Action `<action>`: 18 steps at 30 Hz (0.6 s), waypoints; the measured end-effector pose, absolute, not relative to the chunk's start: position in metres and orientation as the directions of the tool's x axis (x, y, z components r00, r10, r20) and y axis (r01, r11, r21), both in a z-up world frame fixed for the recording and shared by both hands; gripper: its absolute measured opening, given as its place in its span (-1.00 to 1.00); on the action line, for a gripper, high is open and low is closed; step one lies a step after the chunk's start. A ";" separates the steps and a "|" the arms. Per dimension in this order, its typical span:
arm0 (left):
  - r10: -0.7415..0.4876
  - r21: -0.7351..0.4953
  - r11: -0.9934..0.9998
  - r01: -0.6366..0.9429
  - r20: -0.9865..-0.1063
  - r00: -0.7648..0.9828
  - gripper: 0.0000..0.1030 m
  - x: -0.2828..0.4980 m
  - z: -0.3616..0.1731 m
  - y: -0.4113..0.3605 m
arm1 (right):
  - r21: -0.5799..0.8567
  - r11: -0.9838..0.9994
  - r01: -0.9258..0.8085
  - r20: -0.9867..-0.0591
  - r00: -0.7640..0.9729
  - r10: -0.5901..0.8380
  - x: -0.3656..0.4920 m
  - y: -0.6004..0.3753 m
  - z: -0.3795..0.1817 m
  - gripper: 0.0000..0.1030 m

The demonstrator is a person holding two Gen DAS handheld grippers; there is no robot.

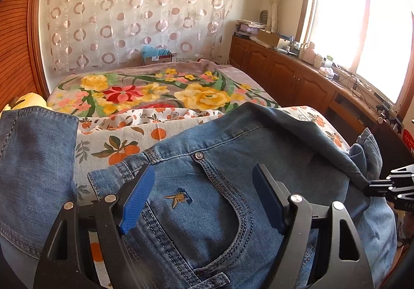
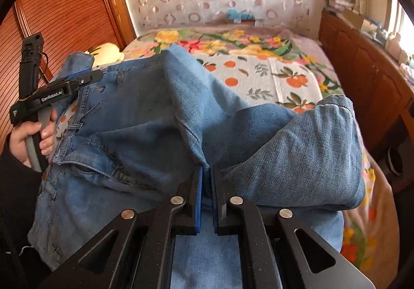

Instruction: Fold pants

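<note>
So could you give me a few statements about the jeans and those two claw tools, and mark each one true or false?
1. The right gripper is pinched shut on a fold of the jeans. True.
2. The left gripper is clamped tight on the waistband. False: its jaws stand wide open above the embroidered pocket.
3. The jeans lie on a bed sheet printed with oranges. True.
4. The jeans are black. False: they are blue denim.
</note>
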State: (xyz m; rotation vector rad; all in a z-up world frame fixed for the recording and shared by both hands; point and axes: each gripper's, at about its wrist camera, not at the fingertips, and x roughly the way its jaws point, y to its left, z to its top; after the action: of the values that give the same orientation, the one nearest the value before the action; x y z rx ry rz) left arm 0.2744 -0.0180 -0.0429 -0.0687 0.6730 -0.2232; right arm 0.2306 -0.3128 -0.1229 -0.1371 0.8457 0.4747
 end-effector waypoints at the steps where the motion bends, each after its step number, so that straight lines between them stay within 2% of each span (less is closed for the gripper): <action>1: -0.227 -0.133 0.974 0.184 -0.611 0.759 0.52 0.274 -0.044 -0.018 | 0.064 0.889 -0.454 -0.742 0.573 0.346 0.229 -0.315 -0.117 -0.85; 4: -0.225 -0.132 0.974 0.183 -0.611 0.759 0.52 0.274 -0.044 -0.019 | 0.056 0.895 -0.443 -0.724 0.599 0.342 0.228 -0.319 -0.096 -0.84; 6: -0.225 -0.132 0.974 0.182 -0.611 0.759 0.52 0.274 -0.045 -0.019 | 0.025 0.903 -0.429 -0.699 0.638 0.323 0.228 -0.324 -0.081 -0.77; 9: -0.223 -0.130 0.975 0.182 -0.613 0.758 0.52 0.274 -0.045 -0.019 | -0.018 0.925 -0.379 -0.666 0.695 0.271 0.237 -0.333 -0.064 -0.38; 10: -0.223 -0.129 0.975 0.182 -0.613 0.758 0.52 0.274 -0.045 -0.019 | -0.022 0.933 -0.360 -0.661 0.705 0.257 0.242 -0.339 -0.060 -0.18; 11: -0.222 -0.128 0.975 0.182 -0.614 0.758 0.52 0.275 -0.045 -0.018 | -0.021 0.940 -0.342 -0.661 0.710 0.243 0.249 -0.345 -0.059 -0.12; 16: -0.219 -0.123 0.976 0.182 -0.617 0.756 0.52 0.274 -0.048 -0.018 | -0.025 0.972 -0.233 -0.714 0.685 0.146 0.297 -0.368 -0.076 -0.11; 18: -0.218 -0.122 0.976 0.182 -0.620 0.754 0.52 0.275 -0.049 -0.018 | 0.012 0.977 -0.214 -0.752 0.642 0.150 0.318 -0.369 -0.086 -0.11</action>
State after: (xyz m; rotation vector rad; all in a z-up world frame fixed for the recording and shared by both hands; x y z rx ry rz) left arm 0.2746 -0.0176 -0.0495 -0.0550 0.6825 -0.2178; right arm 0.3179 -0.3693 -0.0857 -0.0806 0.8493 0.2072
